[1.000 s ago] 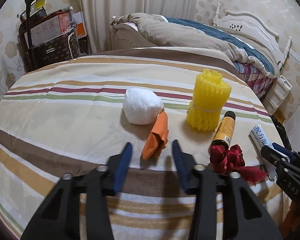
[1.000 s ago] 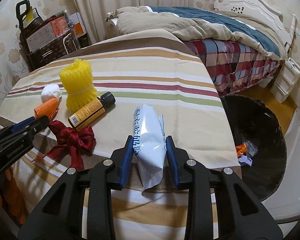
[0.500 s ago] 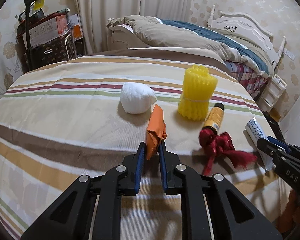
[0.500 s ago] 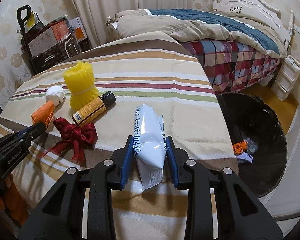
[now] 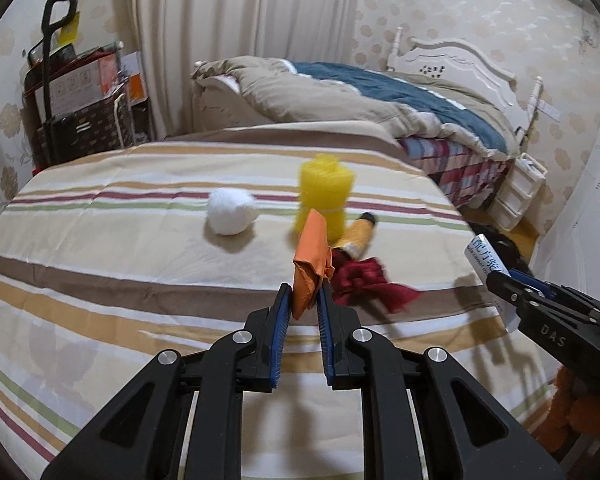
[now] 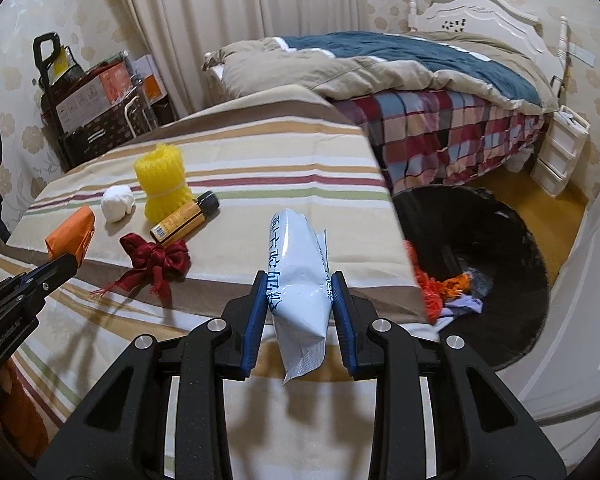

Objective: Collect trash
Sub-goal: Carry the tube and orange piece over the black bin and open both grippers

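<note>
My left gripper is shut on an orange paper wrapper, lifted off the striped tablecloth; from the right wrist view the same wrapper shows at the left. My right gripper is shut on a white plastic packet with blue print, held above the table's near right edge. On the table lie a white crumpled ball, a yellow foam net roll, a small yellow bottle with a black cap and a dark red ribbon bow. A black trash bin with scraps inside stands on the floor to the right.
A bed with a beige and blue quilt stands behind the table. A cart with boxes stands at the back left by the curtain. White plastic drawers sit beside the bed. A white door or cabinet front lies at the right.
My left gripper closed on the orange wrapper and lifted it off the cloth. My right gripper rose and shifted with the white packet, bringing the bin closer in view.
</note>
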The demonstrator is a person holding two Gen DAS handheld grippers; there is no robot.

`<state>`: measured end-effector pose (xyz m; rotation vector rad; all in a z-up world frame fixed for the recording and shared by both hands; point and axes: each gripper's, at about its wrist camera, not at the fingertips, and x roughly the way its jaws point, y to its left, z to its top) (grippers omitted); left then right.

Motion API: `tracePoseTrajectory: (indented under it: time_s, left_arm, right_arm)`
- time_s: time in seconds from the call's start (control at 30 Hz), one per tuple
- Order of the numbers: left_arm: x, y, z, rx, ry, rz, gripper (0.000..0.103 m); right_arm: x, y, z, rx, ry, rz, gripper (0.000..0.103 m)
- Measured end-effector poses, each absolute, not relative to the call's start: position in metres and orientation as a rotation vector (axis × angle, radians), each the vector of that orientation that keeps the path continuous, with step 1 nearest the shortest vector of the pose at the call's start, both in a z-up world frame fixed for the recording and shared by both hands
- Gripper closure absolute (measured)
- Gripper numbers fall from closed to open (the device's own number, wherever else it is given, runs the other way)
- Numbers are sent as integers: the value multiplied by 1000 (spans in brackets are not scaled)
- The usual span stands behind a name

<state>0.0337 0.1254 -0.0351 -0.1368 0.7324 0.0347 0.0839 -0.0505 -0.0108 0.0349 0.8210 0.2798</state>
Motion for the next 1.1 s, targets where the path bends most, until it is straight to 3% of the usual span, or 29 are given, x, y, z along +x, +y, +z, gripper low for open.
tracePoseTrajectory:
  time_s: [1.1]
  left_arm:
    - [116, -50, -36, 29, 702, -199, 86]
  right_arm:
    - [120, -188, -9, 126, 742, 26, 72]
